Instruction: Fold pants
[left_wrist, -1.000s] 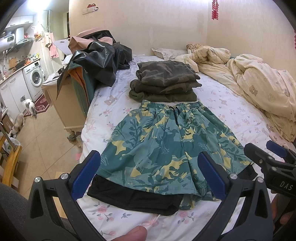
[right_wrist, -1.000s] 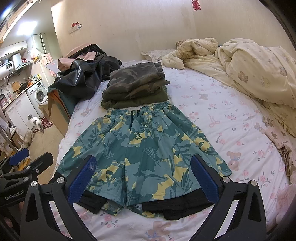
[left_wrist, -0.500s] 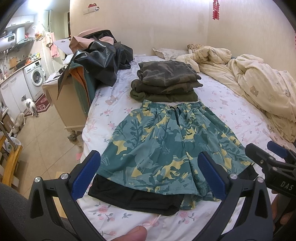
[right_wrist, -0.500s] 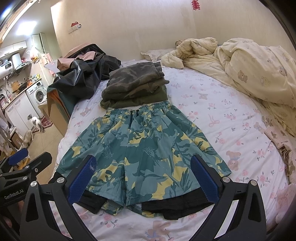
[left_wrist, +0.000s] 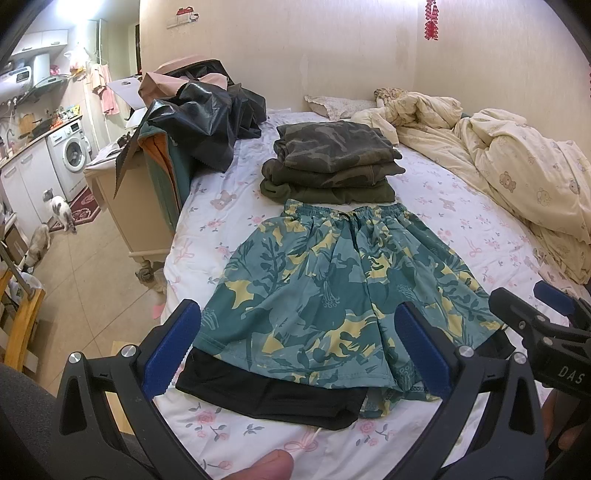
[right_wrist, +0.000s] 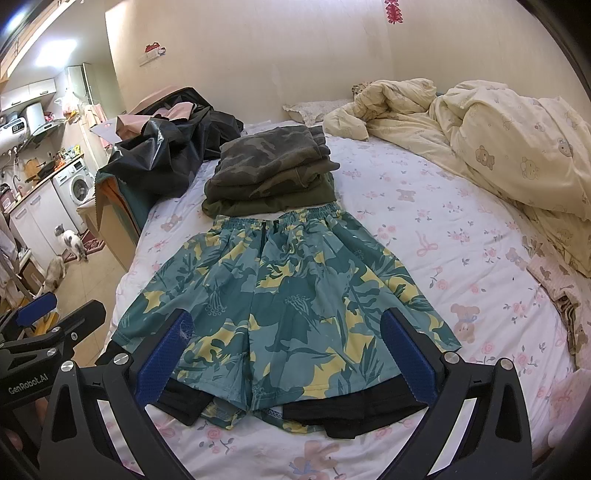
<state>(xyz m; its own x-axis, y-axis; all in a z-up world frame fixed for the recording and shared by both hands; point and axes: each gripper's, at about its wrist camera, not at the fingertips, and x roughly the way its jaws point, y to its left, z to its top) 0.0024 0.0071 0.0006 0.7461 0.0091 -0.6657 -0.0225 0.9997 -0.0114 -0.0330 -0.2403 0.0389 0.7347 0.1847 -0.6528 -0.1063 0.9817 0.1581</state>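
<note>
A pair of teal shorts with a yellow leaf print lies flat on the bed, waistband far, hems near, black lining showing below the hems; it also shows in the right wrist view. My left gripper is open and empty, held above the near hem of the left leg. My right gripper is open and empty, above the near hems around the crotch. The right gripper's tip shows in the left wrist view, and the left gripper's tip in the right wrist view.
A stack of folded camouflage clothes lies just beyond the waistband. A black bag pile sits at the far left bed edge. A cream duvet covers the right side. A nightstand and two cats are left of the bed.
Both grippers have drifted very slightly; the shorts and everything on the bed lie as before. One cat on the floor has shifted a little.
</note>
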